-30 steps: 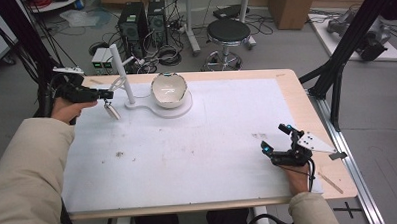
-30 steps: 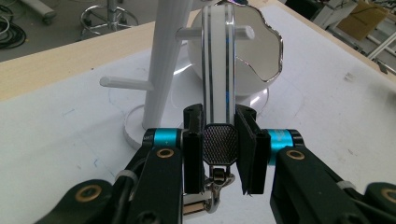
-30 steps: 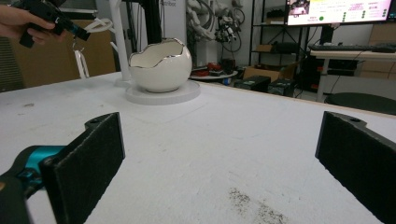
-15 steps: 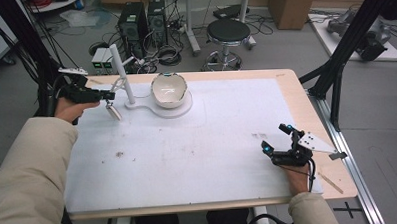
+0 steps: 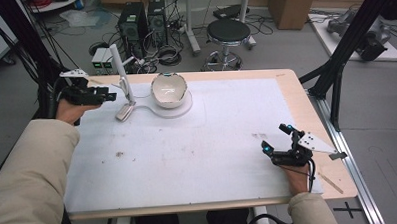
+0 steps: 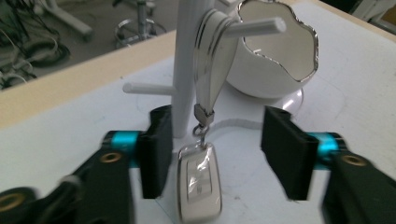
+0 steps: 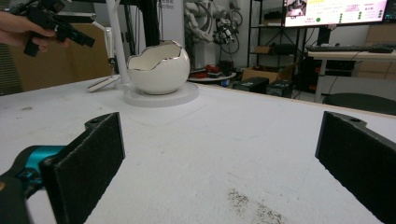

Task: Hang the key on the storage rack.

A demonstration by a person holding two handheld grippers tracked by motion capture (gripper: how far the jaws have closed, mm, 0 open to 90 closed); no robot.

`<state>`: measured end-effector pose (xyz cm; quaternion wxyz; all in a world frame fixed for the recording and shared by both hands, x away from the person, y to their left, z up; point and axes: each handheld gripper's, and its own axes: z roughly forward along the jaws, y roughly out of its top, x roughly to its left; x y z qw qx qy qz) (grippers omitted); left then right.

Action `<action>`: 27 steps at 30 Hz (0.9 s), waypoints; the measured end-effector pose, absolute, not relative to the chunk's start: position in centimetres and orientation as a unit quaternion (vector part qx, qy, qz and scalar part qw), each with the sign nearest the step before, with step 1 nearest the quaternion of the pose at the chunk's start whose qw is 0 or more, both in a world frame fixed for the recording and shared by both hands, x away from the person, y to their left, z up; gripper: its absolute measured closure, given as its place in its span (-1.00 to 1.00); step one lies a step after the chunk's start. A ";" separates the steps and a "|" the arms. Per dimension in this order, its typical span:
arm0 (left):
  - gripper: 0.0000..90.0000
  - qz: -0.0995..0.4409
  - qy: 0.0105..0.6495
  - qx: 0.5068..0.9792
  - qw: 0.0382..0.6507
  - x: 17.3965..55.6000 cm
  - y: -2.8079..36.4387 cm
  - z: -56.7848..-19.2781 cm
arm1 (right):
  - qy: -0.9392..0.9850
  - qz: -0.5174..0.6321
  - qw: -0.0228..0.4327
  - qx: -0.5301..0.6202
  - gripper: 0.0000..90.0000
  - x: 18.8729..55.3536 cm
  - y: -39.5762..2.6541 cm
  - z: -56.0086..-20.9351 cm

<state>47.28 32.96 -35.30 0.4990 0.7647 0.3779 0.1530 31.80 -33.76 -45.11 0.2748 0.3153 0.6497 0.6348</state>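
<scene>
Moved: my left gripper (image 6: 215, 154) jaws have just opened off the key fob (image 6: 200, 186).
Key fob: hanging from the white stand (image 6: 187, 65), between those parted jaws.
Next: I'd back straight away from the stand.
Right gripper (image 5: 280, 139): wide open, well right of the stand.

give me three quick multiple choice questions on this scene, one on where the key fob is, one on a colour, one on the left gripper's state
1. Where does the key fob hang?
A. from a peg of the white stand
B. inside the egg-shaped bowl
C. from the right gripper

2. What colour is the rim of the egg-shaped bowl?
A. red
B. silver
C. black

3. How does the left gripper stand?
A. shut on the fob
B. shut on the stand
C. open, the fob between its jaws but untouched

Answers:
1. A, its strap loops over a peg in the left gripper view.
2. B, the jagged edge shines silver.
3. C, the jaws have just been opening and gaps show on both sides of the fob.
</scene>
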 end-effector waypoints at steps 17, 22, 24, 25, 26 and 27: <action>-0.96 0.210 0.324 0.721 0.576 39.8 31.8 -34.1 | 0.648 0.636 0.276 0.316 -0.99 31.8 -33.7 -45.1; -0.96 0.216 0.308 0.716 0.588 37.2 30.9 -35.4 | 0.648 0.635 0.276 0.318 -0.99 31.7 -33.7 -45.1; -0.96 0.224 0.305 0.712 0.591 36.3 30.7 -35.8 | 0.647 0.635 0.279 0.317 -0.99 31.8 -33.7 -45.1; -0.96 0.229 0.303 0.711 0.592 35.8 30.6 -36.1 | 0.647 0.635 0.279 0.317 -0.99 31.8 -33.7 -45.1; -0.96 0.232 0.301 0.710 0.592 35.5 30.6 -36.3 | 0.648 0.634 0.280 0.315 -0.99 31.8 -33.7 -45.1; -0.96 0.234 0.302 0.707 0.595 35.1 30.5 -36.6 | 0.648 0.634 0.280 0.315 -0.99 31.8 -33.7 -45.2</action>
